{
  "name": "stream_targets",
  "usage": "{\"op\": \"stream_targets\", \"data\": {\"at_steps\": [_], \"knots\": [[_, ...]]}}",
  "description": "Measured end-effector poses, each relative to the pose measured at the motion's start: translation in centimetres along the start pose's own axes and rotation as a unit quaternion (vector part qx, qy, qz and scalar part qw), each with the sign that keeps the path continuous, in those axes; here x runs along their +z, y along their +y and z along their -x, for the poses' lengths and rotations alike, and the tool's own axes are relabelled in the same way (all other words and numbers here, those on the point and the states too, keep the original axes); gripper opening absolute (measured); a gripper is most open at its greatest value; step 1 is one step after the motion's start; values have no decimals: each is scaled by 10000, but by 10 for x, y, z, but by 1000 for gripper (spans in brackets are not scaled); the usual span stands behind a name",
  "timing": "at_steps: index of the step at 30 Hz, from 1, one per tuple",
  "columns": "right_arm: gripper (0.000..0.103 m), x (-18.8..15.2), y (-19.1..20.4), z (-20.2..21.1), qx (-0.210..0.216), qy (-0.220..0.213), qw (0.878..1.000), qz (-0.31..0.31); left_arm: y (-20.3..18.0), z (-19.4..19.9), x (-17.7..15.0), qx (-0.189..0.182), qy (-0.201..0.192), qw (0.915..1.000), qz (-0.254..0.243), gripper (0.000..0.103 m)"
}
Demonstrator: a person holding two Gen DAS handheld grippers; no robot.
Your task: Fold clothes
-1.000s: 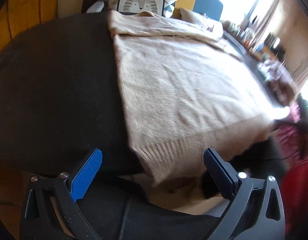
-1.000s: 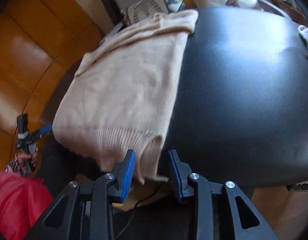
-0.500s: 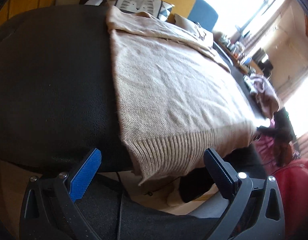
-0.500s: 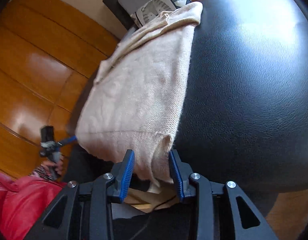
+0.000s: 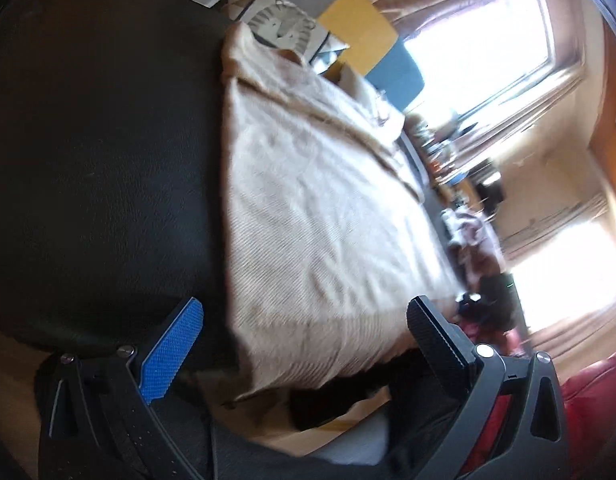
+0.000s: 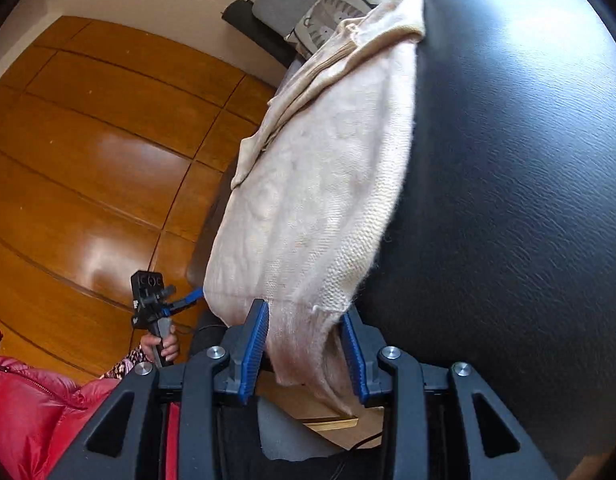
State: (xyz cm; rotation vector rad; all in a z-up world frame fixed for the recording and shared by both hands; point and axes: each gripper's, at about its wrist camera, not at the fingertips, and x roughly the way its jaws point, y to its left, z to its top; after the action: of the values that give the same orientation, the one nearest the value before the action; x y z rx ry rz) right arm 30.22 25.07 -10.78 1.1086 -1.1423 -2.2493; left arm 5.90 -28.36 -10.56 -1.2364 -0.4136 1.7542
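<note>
Our right gripper has its jaws half open around the hanging right corner of the sweater's ribbed hem; the cloth sits between the pads, not yet pinched (as far as we can tell). Our left gripper stands wide, with the hem's left corner just before it, between the jaws. The sweater lies on the black padded surface, its long axis running away from both grippers, and the hem overhangs the near edge.

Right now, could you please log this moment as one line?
sweater: flat on cushion | right gripper: around hem corner, open | left gripper: open, at hem
</note>
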Motion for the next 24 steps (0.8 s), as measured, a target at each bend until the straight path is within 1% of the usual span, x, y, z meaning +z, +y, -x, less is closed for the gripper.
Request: {"op": "stream_targets", "data": {"at_steps": [2,4,7,10,15,19,21,24], "knots": [[36,-1,0,2,51,114,9999,47,-2,-8,6,-165,126,9998,-73,103],[36,-2,0,3,90,263,9996,62,-1,-14,11,-405,268,9988,-14,103],[36,1,-3,2,128,488,9987,-57,10,-11,17,-763,384,9959,281,103],[36,2,-8,7,197,611,9975,-291,18,-11,22,-1052,544,9914,554,103],[36,5,-9,8,197,764,9964,-324,24,-10,26,-1345,740,9856,706,103],[36,12,-11,1,237,772,9953,-544,12,-16,17,-1312,1121,9845,312,103],[36,16,-13,-5,269,768,9945,-663,10,-18,14,-1387,1261,9818,320,103],[36,17,-11,-8,277,754,9946,-661,12,-20,16,-1528,1185,9795,566,103]]}}
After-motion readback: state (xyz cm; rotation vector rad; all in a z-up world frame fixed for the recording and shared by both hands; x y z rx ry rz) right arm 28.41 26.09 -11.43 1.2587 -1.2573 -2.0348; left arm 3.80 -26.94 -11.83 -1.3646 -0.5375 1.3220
